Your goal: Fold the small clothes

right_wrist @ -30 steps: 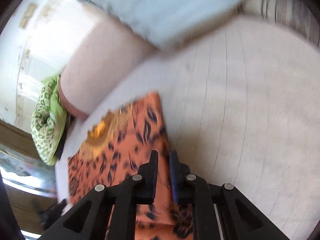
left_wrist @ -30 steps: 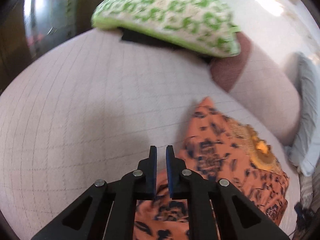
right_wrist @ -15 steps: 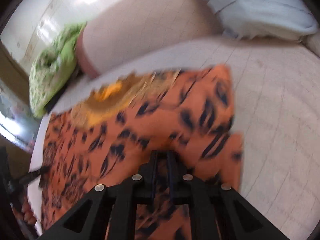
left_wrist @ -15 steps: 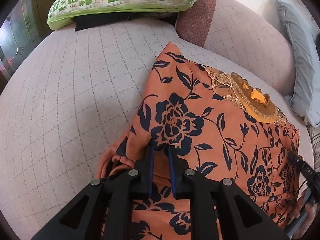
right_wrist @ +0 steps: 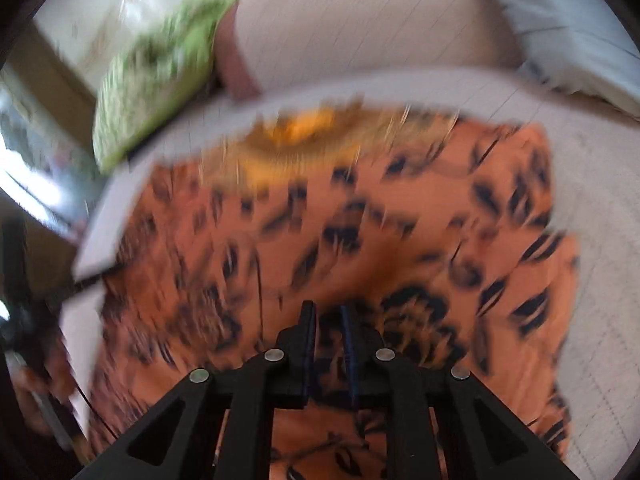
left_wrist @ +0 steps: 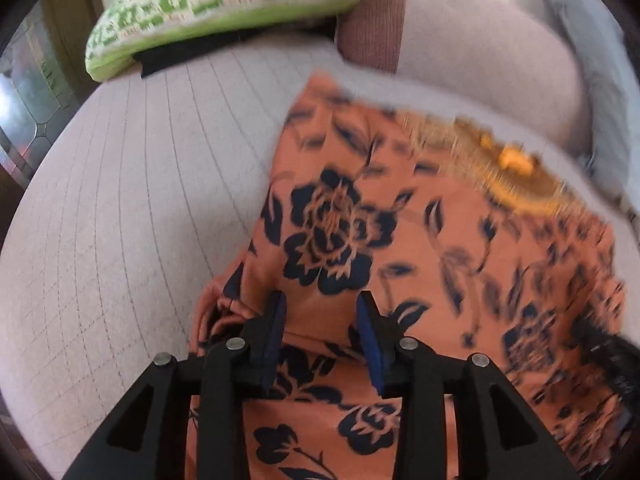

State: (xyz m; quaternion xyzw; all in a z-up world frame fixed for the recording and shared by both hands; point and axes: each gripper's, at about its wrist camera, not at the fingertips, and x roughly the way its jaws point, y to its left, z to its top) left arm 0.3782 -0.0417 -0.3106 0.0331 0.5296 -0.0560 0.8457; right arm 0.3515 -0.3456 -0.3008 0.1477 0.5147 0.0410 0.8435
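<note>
The left gripper (left_wrist: pixel 320 316) has its jaws opening, apart over one orange floral garment (left_wrist: pixel 400 240) that lies flat on the quilted bed (left_wrist: pixel 120 220) beneath and ahead of them. The right gripper (right_wrist: pixel 326 328) has its jaws opening by a narrow gap; blur hides any grip on the cloth. Beyond the garment lie one green-patterned cushion (left_wrist: pixel 224 4) and one pale pillow (right_wrist: pixel 560 24); no writing is legible.

My left gripper (left_wrist: pixel 320 312) jaws opening over orange floral garment (left_wrist: pixel 420 248) on quilted bed (left_wrist: pixel 120 220); green pillow (left_wrist: pixel 224 4) at bed's far edge
</note>
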